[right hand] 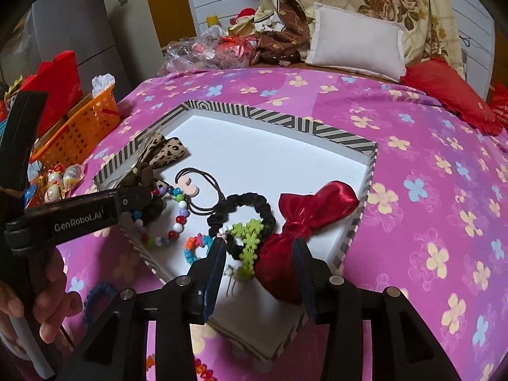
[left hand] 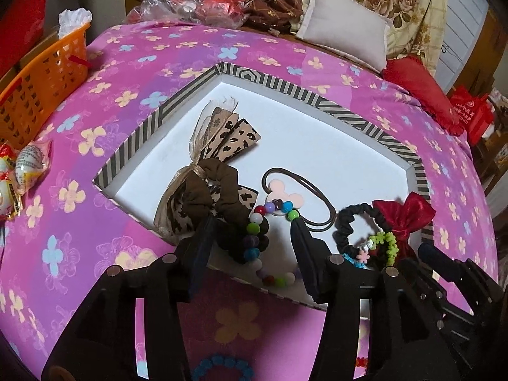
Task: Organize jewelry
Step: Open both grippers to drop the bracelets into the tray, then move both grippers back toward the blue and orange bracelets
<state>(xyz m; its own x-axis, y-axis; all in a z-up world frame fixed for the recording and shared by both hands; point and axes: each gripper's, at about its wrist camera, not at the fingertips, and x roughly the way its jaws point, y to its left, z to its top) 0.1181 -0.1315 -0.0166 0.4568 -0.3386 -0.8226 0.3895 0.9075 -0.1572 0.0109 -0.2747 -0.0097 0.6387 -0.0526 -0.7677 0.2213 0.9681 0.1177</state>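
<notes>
A white tray with a striped rim (left hand: 270,79) (right hand: 285,120) lies on the pink flowered bedspread. In it lie a leopard bow with a brown scrunchie (left hand: 209,187), a coloured bead bracelet (left hand: 257,231) (right hand: 177,222), a pink mouse hair tie (left hand: 282,193) (right hand: 187,185), a black scrunchie (left hand: 346,225) (right hand: 241,200), a green flower band (right hand: 249,241) and a red satin bow (left hand: 403,216) (right hand: 301,231). My left gripper (left hand: 252,225) is open over the bead bracelet. My right gripper (right hand: 260,247) is open, its fingers on either side of the red bow's lower lobe.
An orange basket (left hand: 41,85) (right hand: 82,130) and wrapped sweets (left hand: 22,171) sit at the left. Pillows, a red cushion (right hand: 444,92) and plastic bags lie at the back. A blue band (left hand: 219,365) (right hand: 98,292) and a multicoloured band (right hand: 197,247) lie near the front.
</notes>
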